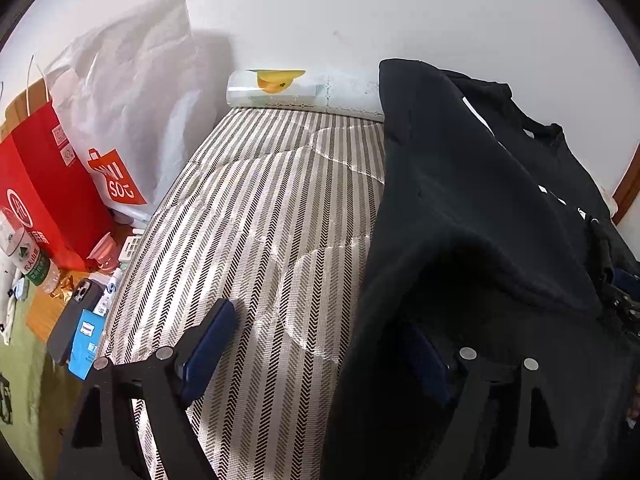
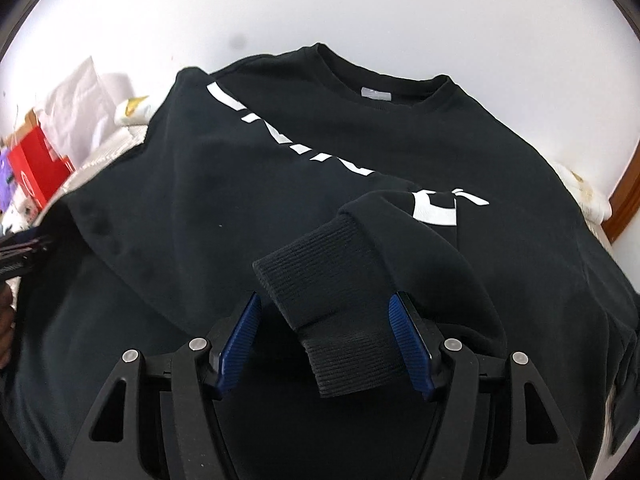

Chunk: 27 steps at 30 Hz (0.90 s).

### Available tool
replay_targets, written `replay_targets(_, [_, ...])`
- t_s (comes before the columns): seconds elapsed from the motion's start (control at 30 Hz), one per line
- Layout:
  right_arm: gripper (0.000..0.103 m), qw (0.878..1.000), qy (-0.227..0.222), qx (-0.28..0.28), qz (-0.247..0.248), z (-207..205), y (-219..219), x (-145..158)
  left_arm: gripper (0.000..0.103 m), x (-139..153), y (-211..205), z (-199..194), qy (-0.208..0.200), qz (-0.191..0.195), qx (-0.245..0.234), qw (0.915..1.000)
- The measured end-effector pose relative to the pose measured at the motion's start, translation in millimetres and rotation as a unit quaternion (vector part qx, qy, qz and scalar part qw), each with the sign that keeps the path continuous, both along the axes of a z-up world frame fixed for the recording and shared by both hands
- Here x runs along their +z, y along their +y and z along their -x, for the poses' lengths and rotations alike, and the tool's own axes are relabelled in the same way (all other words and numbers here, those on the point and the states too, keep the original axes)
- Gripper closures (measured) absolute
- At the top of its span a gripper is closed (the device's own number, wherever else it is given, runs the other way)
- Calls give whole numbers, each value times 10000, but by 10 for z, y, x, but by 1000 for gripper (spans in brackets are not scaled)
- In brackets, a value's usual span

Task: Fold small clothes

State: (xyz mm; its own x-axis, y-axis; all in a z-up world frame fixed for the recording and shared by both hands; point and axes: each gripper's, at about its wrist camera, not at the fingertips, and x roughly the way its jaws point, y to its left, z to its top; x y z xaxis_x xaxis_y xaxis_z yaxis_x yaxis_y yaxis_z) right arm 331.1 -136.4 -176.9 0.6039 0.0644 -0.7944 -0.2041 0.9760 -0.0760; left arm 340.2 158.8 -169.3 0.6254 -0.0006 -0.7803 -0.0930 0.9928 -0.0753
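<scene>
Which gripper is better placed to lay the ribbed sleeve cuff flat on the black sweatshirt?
Right. The right gripper has the ribbed cuff between its open fingers, over the black sweatshirt. The left gripper is at the garment's edge.

1. Right gripper [image 2: 326, 344]: angled downward, jaws spread, blue pads [image 2: 240, 344] clear of contact.
2. Left gripper [image 1: 320, 356]: angled downward, jaws wide apart; right-hand finger partly hidden.
3. Hand [image 2: 6, 320] glimpsed at left edge.
</scene>
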Motion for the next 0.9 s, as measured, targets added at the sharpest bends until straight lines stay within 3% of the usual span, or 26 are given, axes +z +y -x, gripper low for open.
replay_targets(0.07, [70, 10000, -36, -57, 4, -10, -50, 28, 21, 1, 1, -2, -1, 12, 2, 10000])
replay_targets(0.13, [98, 9988, 65, 39, -486, -2, -197, 116, 20, 1, -4, -7, 7, -7, 0, 10000])
replay_targets(0.4, [98, 9906, -794, -923, -621, 191, -1070, 749, 20, -5, -3, -9, 8, -3, -7, 10000])
replay_targets(0.53, [97, 9855, -585, -1477, -591, 139, -1619, 742, 19, -10, -3, -11, 15, -20, -14, 10000])
replay_targets(0.63, [91, 9776, -295, -2036, -455, 125, -1942, 608, 19, -11, -3, -14, 15, -20, -15, 10000])
replay_targets(0.73, [91, 9755, -235, -2107, -585, 256, -2046, 558, 19, -10, -7, -15, 15, -20, -14, 10000])
replay_targets(0.8, [86, 9789, -290, -1936, -584, 354, -1996, 579, 18, -11, -9, -15, 17, -24, -15, 10000])
replay_targets(0.87, [65, 9821, -351, -1756, -583, 458, -1939, 598, 18, -14, -6, -13, 18, -29, -17, 10000])
replay_targets(0.9, [60, 9838, -371, -1658, -578, 480, -1906, 598, 18, -15, -4, -12, 18, -28, -18, 10000])
